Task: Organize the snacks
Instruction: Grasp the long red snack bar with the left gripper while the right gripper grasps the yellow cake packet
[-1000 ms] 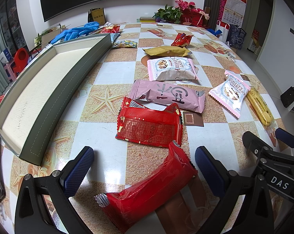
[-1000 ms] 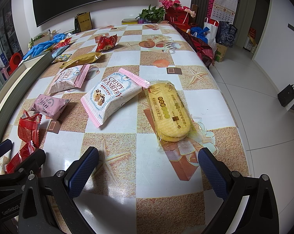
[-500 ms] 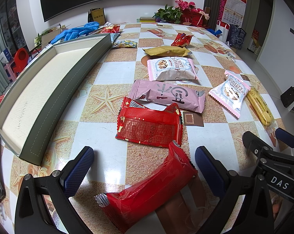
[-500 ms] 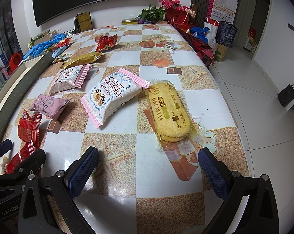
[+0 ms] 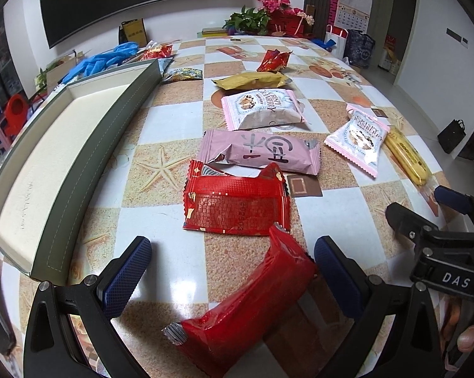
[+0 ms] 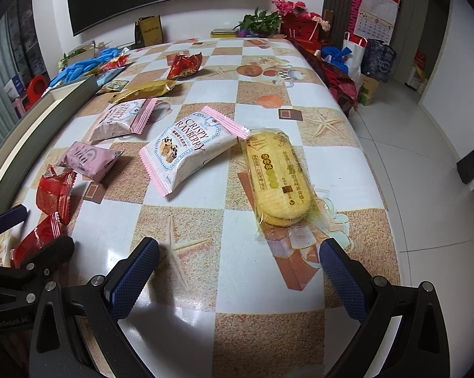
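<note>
Snack packets lie scattered on a checkered table. My left gripper [image 5: 232, 252] is open, low over a long red packet [image 5: 246, 312] that lies between its fingers. Beyond it lie a flat red packet [image 5: 237, 204], a pink packet [image 5: 262, 151] and a white-pink cranberry packet [image 5: 262, 107]. A long grey-green tray [image 5: 89, 157] with a cream floor stands at the left. My right gripper [image 6: 238, 258] is open and empty, just short of a yellow cracker pack [image 6: 276, 176] and a second cranberry packet [image 6: 189, 148].
A gold packet [image 5: 252, 80] and a crumpled red wrapper [image 5: 273, 60] lie farther back. Blue gloves [image 5: 101, 60] lie behind the tray. The table's right edge [image 6: 378, 170] drops to a white floor with bags and flowers at the far end.
</note>
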`<state>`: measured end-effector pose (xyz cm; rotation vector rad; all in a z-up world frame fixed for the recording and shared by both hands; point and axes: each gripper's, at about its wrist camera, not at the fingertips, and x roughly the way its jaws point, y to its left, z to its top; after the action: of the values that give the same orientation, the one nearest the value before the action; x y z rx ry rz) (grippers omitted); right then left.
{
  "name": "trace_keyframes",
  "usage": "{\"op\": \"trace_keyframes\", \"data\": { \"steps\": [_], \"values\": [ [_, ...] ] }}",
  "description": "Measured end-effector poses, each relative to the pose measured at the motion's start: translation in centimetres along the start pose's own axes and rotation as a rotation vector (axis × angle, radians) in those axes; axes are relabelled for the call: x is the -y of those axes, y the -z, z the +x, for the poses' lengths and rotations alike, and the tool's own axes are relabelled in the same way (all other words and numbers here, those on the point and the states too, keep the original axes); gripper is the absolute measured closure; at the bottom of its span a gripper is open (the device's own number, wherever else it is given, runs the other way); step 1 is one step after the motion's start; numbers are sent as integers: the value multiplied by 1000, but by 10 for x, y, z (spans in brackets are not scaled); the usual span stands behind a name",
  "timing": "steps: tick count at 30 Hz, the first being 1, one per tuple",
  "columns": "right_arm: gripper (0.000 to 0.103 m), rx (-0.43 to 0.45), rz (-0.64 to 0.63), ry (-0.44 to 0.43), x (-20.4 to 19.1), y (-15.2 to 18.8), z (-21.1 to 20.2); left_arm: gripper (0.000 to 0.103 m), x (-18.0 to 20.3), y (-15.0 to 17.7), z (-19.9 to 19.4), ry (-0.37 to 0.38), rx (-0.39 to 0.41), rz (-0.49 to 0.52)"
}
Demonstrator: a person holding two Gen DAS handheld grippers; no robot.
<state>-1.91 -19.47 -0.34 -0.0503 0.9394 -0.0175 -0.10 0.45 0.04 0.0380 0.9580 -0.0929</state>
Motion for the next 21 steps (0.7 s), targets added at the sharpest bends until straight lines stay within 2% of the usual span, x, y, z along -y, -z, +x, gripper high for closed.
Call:
{"op": "trace_keyframes", "data": {
  "steps": [14, 17, 21],
  "values": [
    [1, -1, 1, -8, 1, 1, -1, 0, 0, 1, 0, -3, -5, -3],
    [1, -1, -6, -10, 1, 0, -1, 0, -7, 0, -1, 30, -41, 24],
    [1, -1, -5, -3, 0, -1, 0, 2, -39, 2, -10, 103, -25, -88]
  ]
}}
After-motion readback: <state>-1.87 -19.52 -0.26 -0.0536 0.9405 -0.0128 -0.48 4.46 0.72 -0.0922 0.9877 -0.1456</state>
